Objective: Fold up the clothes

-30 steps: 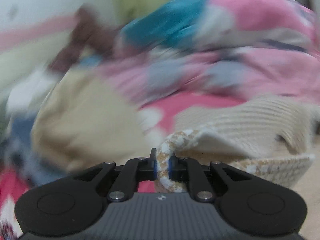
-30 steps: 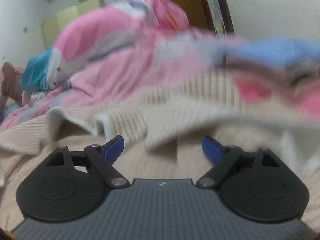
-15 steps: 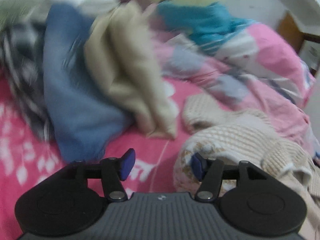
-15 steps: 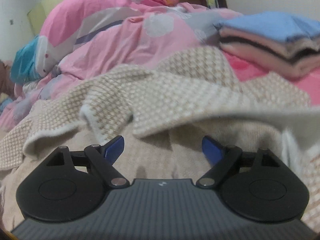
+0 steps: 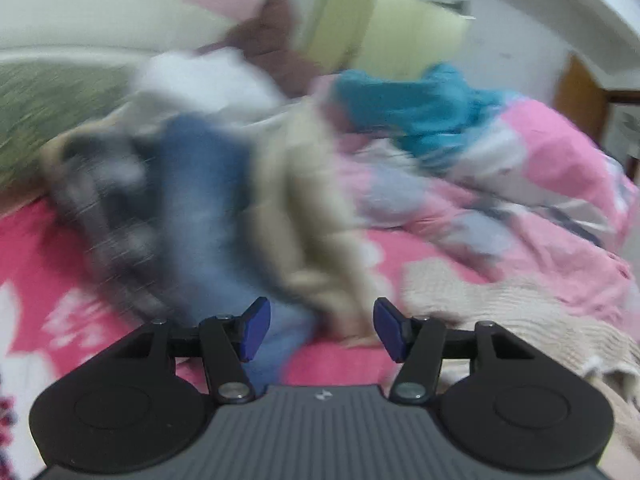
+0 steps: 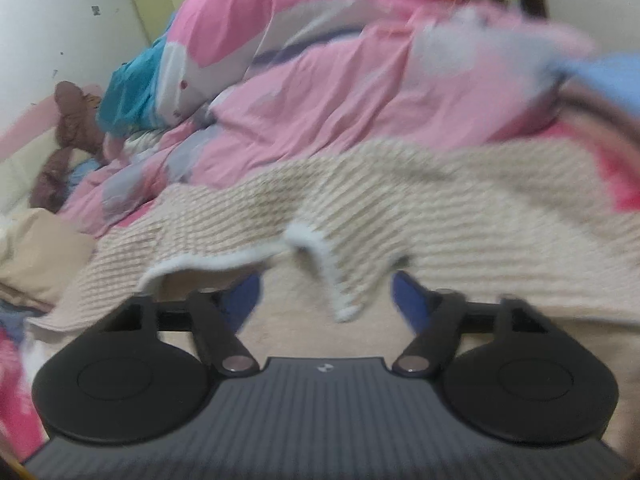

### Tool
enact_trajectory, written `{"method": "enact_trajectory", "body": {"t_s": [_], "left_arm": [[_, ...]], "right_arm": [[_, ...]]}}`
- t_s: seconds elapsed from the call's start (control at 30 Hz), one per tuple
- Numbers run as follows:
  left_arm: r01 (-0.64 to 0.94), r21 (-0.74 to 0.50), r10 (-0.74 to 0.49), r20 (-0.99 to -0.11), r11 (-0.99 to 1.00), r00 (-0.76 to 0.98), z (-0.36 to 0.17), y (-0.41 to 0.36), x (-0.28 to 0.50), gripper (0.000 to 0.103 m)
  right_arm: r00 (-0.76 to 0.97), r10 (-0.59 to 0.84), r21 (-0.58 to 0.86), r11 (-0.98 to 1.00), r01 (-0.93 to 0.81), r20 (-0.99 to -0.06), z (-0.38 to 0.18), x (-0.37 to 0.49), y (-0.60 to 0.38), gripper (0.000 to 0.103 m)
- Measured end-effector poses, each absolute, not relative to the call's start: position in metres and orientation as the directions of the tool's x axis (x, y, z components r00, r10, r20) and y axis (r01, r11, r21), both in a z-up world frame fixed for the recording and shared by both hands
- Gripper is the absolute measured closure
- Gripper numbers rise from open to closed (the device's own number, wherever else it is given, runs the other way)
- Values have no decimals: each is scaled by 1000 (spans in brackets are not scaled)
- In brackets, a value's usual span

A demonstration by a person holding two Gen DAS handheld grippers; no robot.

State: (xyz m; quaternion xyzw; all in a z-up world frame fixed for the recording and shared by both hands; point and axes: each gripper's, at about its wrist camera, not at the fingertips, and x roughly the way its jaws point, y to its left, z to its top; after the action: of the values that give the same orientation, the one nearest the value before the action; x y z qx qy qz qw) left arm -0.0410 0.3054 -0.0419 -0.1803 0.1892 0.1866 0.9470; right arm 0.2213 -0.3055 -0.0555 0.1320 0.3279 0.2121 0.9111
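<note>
A beige knitted sweater [image 6: 400,216] with a white fleecy edge lies spread on the bed, its hem draped just over my right gripper's fingers. My right gripper [image 6: 326,300] is open, low over the sweater, gripping nothing. In the left wrist view the same sweater [image 5: 520,304] lies at the right. My left gripper [image 5: 320,330] is open and empty above the pink sheet, facing a blurred heap of unfolded clothes: a blue garment [image 5: 208,208], a tan one [image 5: 304,216] and a dark checked one [image 5: 100,208].
A rumpled pink quilt [image 6: 320,92] with a teal patch [image 5: 420,108] fills the bed's far side. A brown plush toy [image 6: 76,120] sits by the headboard. A blurred stack of folded clothes [image 6: 600,92] lies at the right. A pale wall and a wooden door frame stand behind.
My left gripper let go of the sweater's knitted edge, opened, and swung left toward the clothes heap. My right gripper stayed open and shifted over the sweater.
</note>
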Motion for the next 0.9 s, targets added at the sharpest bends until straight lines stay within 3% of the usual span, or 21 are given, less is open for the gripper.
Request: {"method": "enact_trajectory", "body": {"t_s": [0.13, 0.2, 0.37, 0.5, 0.63, 0.73, 0.8, 0.9], "left_arm": [[-105, -176, 22, -418, 979, 908, -20, 235, 36, 42], [81, -130, -135, -488, 988, 862, -21, 191, 87, 32], [380, -164, -386, -665, 911, 639, -65, 76, 193, 32], [376, -58, -269, -800, 925, 537, -129, 12, 253, 42], [268, 105, -119, -704, 958, 700, -134, 10, 260, 42], [194, 168, -41, -648, 966, 761, -131, 22, 264, 44], [172, 217, -4, -611, 961, 792, -131, 28, 267, 53], [137, 305, 52, -537, 942, 842, -128, 28, 273, 53]], "right_arm": [[631, 537, 426, 840, -337, -560, -72, 250, -275, 53], [649, 506, 385, 860, -334, -568, -76, 259, -267, 56], [694, 427, 281, 904, -321, -580, -88, 282, -246, 70], [728, 362, 196, 931, -307, -582, -97, 300, -230, 83], [777, 292, 100, 953, -286, -558, -100, 311, -224, 82], [828, 260, 21, 957, -288, -497, -92, 314, -230, 81], [853, 264, -24, 951, -307, -450, -85, 316, -231, 81], [900, 268, -132, 935, -329, -342, -74, 315, -229, 81]]}}
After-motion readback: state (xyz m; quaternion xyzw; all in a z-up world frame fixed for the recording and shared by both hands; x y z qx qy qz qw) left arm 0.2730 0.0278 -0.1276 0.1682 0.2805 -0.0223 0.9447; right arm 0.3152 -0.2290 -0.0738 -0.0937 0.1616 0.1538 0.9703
